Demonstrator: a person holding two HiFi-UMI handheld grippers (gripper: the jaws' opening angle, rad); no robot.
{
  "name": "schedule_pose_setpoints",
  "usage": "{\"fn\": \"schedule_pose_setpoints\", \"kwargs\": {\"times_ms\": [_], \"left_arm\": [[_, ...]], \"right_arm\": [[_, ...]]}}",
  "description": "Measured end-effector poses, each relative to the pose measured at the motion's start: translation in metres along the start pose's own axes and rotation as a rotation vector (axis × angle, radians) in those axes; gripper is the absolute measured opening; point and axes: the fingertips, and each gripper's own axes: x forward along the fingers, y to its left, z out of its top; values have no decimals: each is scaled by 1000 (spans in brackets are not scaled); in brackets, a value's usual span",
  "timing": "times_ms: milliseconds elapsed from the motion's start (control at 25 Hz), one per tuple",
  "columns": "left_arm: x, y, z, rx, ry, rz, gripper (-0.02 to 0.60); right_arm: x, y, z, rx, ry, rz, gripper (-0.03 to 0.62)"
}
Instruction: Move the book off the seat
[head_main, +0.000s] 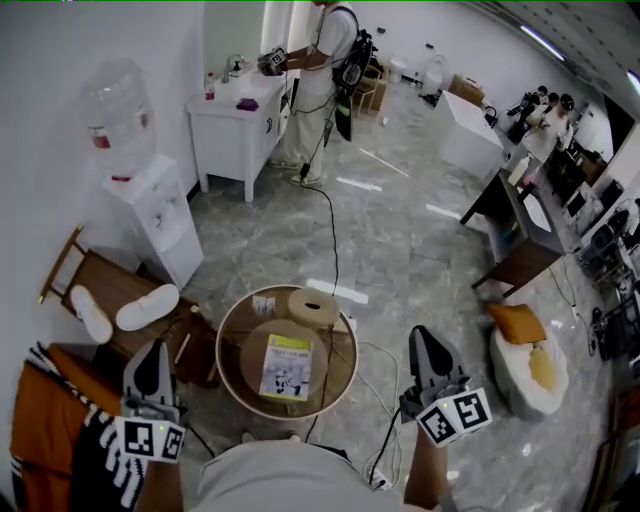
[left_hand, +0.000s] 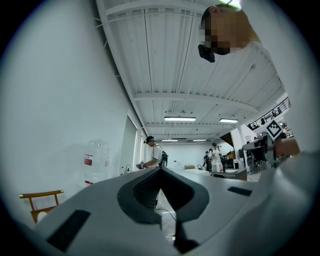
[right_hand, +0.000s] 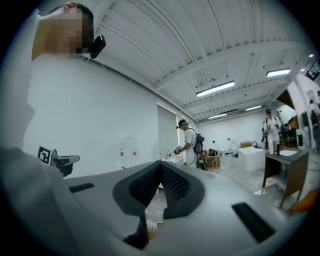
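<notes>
Round seat (head_main: 222, 350) on marble floor (head_main: 400, 240). On it: book (head_main: 286, 367) atop tan disc (head_main: 258, 345); pale roll (head_main: 313, 307) and small box (head_main: 264, 305) at far rim.

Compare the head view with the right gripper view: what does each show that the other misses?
Head view only: the yellow-and-white paperback book lying flat on the round tan seat, and a pair of white slippers on a brown wooden chair. Right gripper view only: the white ribbed ceiling with its strip lights, and how the right claw stands, its jaws pressed together with nothing between them. Both: the person in a white shirt at the white cabinet, and the clear water-dispenser bottle.
</notes>
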Motion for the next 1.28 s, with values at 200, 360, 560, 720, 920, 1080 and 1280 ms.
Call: {"fn": "schedule_pose_setpoints", "kwargs": {"times_ms": [200,360,560,720,920,1080,1280], "left_arm": [[3,-1,-6,-2,16,-6,17],[3,0,0,13,4,-12,17],[-3,3,2,39,-9,-6,17],[-9,11,-1,37,-2,9,17],[-18,13,-2,31,7,16,17],[-19,13,-8,23,15,10,17],[-17,12,-11,18,17,-7,17]], "right_arm": [[-7,-1,-2,-5,-29,-61,23],[2,9,1,-9,-42,-39,23],[11,21,4,-22,-60,-8,23],[15,28,2,-31,-59,-2,23],[18,42,1,-71,-51,24,21],[17,47,5,-84,-64,28,21],[16,54,6,-105,-60,21,21]]}}
